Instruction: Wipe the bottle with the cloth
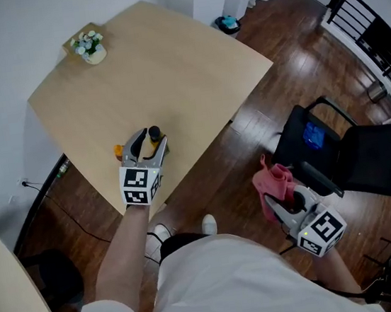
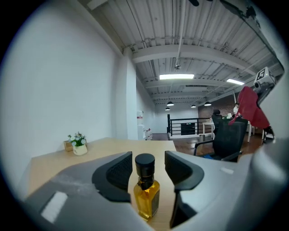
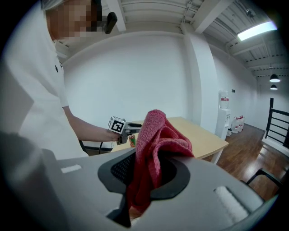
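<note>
A small square bottle [image 2: 146, 194] of yellow liquid with a black cap stands upright on the light wooden table [image 1: 170, 69], near its front edge. My left gripper [image 1: 149, 140] is open around the bottle [image 1: 153, 139]. In the left gripper view its pads [image 2: 118, 170] stand on either side of the cap with a gap on both sides. Off the table to the right, over the wooden floor, my right gripper [image 1: 280, 194] is shut on a bunched red cloth [image 1: 273, 180]. In the right gripper view the cloth [image 3: 156, 144] sticks up out of the jaws.
A small orange item [image 1: 118, 152] sits on the table just left of the left gripper. A pot of white flowers [image 1: 90, 48] stands at the far corner. A black office chair [image 1: 337, 147] is to the right, and a round table [image 1: 14, 297] at the lower left.
</note>
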Demonstrator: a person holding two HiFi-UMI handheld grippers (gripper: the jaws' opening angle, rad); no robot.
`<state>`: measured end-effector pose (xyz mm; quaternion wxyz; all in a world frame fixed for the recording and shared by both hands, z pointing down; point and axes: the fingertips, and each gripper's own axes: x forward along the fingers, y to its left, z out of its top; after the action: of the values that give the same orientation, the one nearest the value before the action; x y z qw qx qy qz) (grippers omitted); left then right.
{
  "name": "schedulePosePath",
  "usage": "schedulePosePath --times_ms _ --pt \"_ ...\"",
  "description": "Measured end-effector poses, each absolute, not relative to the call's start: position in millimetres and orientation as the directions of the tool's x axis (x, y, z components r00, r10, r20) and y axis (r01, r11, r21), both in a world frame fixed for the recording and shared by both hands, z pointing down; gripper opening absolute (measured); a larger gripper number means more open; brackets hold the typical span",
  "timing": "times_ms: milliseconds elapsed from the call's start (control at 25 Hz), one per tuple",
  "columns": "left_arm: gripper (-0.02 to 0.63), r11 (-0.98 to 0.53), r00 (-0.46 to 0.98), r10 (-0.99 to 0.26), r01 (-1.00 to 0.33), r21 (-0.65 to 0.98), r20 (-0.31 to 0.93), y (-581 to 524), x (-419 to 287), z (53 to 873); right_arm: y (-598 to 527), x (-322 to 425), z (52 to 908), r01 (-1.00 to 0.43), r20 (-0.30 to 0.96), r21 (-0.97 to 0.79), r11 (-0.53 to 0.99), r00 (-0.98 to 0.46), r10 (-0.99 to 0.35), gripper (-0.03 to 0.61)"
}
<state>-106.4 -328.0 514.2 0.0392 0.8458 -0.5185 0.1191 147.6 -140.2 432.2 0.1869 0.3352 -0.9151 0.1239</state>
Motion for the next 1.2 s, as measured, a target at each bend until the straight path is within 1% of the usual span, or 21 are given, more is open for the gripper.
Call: schedulePosePath --times_ms 120,240,400,480,600,720,920,1080,1200 --pt "0.238 -0.434 0.413 -0.886 -0.899 -0.064 0.209 -299.4 -112.1 487.6 -139.3 140.3 431.0 -0.624 0.397 -0.105 0.775 -0.740 -0.542 0.074" --pt "0.238 -0.419 0.401 -0.893 -0.907 -0.053 0.205 -260.1 -118.3 464.9 -140.1 127.4 433.4 -0.577 0.370 -0.115 0.809 -0.780 -0.504 0.074" --pt "0.229 -0.419 0.397 -0.884 -0.907 -0.040 0.247 -198.1 -129.5 453.9 -146.5 92.9 447.8 -0.483 0.330 -0.118 0.868 -0.843 -0.424 0.074" --pt "0.210 -0.410 0.394 -0.879 -0.912 -0.005 0.270 -163.4 -131.1 445.9 -146.2 78.5 451.5 -0.431 0.313 -0.117 0.895 -0.871 -0.379 0.074" --pt "0.209 -0.432 0.425 -0.851 -0.900 0.048 0.309 -107.1 -122.4 433.7 -133.2 64.3 446.4 -0.393 0.291 -0.129 0.910 -0.892 -0.345 0.074" --pt "0.207 -0.465 0.459 -0.827 -0.883 0.063 0.324 -60.8 -117.0 425.1 -112.3 52.8 431.5 -0.383 0.271 -0.115 0.917 -0.900 -0.342 0.074" --pt "0.207 -0.497 0.502 -0.819 -0.863 0.095 0.277 10.6 -123.2 415.2 -54.8 40.0 419.3 -0.397 0.284 -0.089 0.914 -0.889 -0.358 0.074" --pt "0.184 -0.540 0.538 -0.803 -0.839 0.068 0.258 79.0 -156.6 410.0 11.5 21.3 410.3 -0.452 0.267 -0.103 0.886 -0.870 -0.414 0.074" --pt "0.169 -0.553 0.555 -0.798 -0.829 0.081 0.235 132.1 -185.7 408.9 76.3 10.3 406.3 -0.508 0.265 -0.103 0.855 -0.843 -0.468 0.074"
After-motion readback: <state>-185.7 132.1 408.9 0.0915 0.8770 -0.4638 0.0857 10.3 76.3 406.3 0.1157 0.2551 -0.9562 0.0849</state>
